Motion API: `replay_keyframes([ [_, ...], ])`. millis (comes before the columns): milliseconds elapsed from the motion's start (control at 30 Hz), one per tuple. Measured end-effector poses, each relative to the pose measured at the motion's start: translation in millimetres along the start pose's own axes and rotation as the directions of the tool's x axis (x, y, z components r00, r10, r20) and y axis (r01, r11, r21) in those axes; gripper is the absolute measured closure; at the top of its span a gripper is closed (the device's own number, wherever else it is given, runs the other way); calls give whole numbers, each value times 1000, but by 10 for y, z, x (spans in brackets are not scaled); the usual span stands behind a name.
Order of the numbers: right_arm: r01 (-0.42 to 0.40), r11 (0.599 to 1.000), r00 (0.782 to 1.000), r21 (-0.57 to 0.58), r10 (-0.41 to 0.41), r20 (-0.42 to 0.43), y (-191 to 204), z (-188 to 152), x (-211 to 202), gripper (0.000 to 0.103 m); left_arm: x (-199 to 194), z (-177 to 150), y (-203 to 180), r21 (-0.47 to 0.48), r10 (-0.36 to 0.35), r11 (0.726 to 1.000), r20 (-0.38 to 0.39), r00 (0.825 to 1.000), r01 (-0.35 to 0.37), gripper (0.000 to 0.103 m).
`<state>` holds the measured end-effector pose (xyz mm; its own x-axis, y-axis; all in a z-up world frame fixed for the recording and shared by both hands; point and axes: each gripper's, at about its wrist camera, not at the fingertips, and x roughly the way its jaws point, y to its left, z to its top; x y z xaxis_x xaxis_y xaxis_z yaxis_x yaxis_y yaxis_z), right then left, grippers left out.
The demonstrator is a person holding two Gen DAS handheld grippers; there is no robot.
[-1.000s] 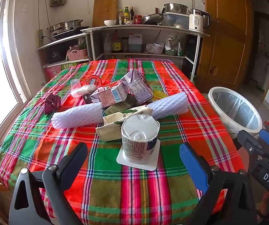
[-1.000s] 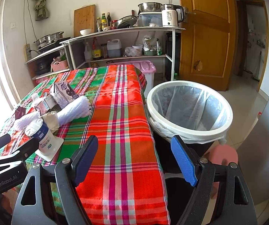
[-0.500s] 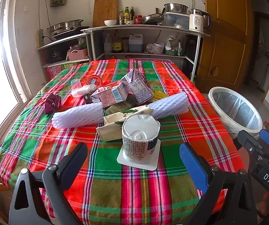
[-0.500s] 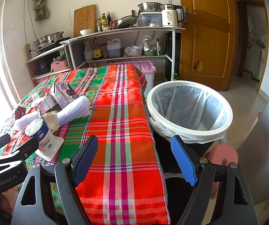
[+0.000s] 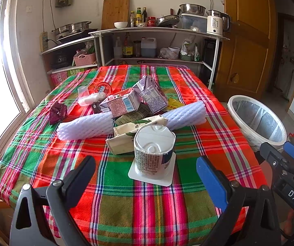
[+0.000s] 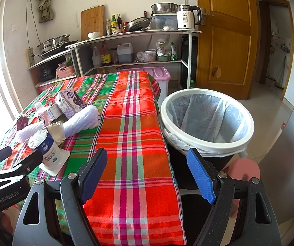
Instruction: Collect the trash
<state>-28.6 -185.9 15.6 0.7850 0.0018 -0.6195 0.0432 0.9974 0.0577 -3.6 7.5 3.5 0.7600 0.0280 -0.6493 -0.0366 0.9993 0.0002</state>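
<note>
The lined trash bin [image 6: 207, 121] at the right holds nothing visible; left gripper [image 5: 146, 177] and right gripper [image 6: 147, 171] are both released, with nothing between the fingers.

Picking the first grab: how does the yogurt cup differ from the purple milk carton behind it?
The yogurt cup is round, white, upside down on its square flange, nearest the left gripper; the purple milk carton is boxy, printed, tilted, leaning in the pile further back. The cup stands alone; the carton touches other trash. Both sit on the tablecloth.

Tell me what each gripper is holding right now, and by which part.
Nothing is held. The left gripper is open, short of the upside-down yogurt cup; the right gripper is open over the tablecloth edge.
</note>
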Motion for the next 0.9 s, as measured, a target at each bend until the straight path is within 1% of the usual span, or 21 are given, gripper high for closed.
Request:
replay_keyframes([
  [700, -1, 1000, 1000, 1, 1, -1, 2, 1, -4, 23, 0, 0, 19, 0, 2, 1000, -4, 1000, -2, 3],
  [833, -27, 1000, 1000, -6, 27, 3, 25, 36, 37, 23, 31, -7, 115, -5, -12, 1000, 1, 1000, 12, 3],
  [900, -53, 998, 999, -16, 54, 10, 39, 73, 79, 23, 118, -38, 151, -1, -14, 1000, -30, 999, 14, 3],
])
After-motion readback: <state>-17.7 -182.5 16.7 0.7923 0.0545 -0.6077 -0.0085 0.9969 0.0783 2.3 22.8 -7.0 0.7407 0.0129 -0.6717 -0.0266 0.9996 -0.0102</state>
